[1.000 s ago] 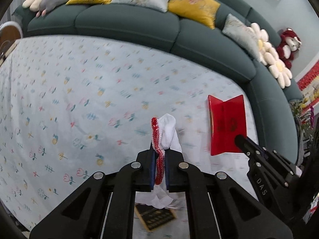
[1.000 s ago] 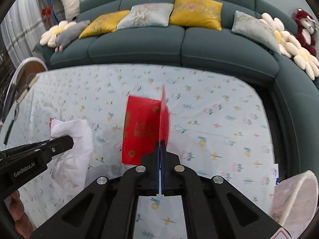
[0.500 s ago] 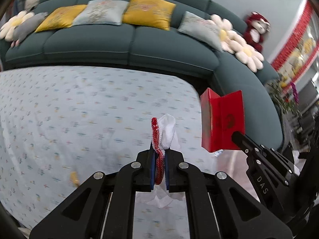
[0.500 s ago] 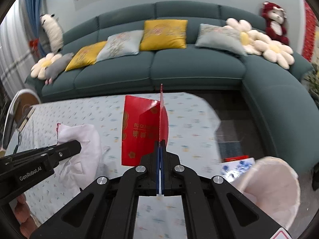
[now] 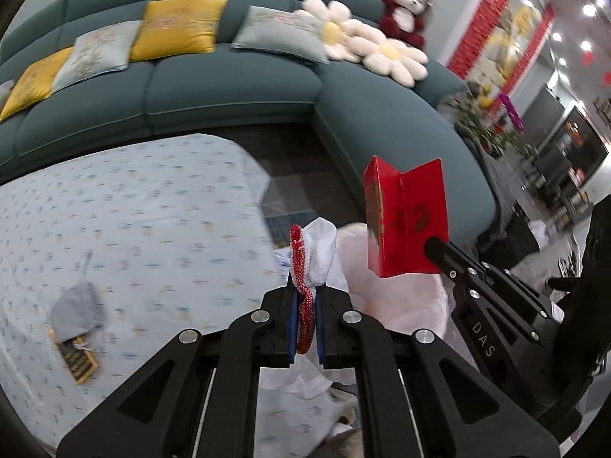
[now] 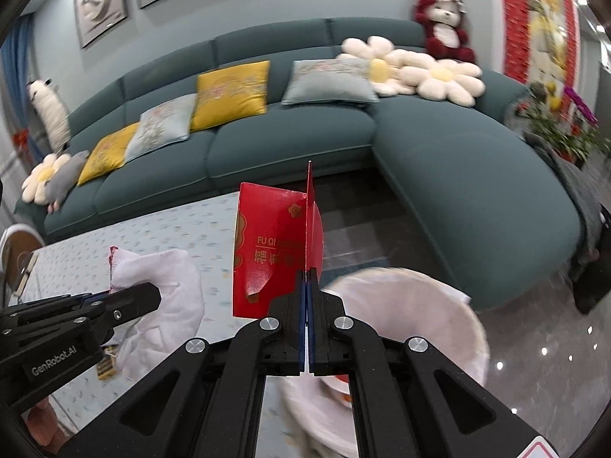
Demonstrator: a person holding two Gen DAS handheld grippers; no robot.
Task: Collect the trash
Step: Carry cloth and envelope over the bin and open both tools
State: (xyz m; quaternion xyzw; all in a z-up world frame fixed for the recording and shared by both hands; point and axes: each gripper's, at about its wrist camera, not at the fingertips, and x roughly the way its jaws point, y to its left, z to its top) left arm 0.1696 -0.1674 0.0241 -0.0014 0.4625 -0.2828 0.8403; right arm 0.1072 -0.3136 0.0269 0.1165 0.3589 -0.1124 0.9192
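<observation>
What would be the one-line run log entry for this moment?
left gripper: shut on white cloth | right gripper: shut on red envelope | lined bin: below, nothing dropped yet

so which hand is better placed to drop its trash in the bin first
Probably the right. Its tool holds the red envelope almost over the lined bin, while the left tool, gripping the white cloth, sits nearer the table side.

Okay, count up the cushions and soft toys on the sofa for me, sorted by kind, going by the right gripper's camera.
Yellow cushions: 2
Grey cushions: 2
Flower cushions: 3
Red teddy bear: 1
Grey plush: 1
White plush: 1
Total: 10
</observation>
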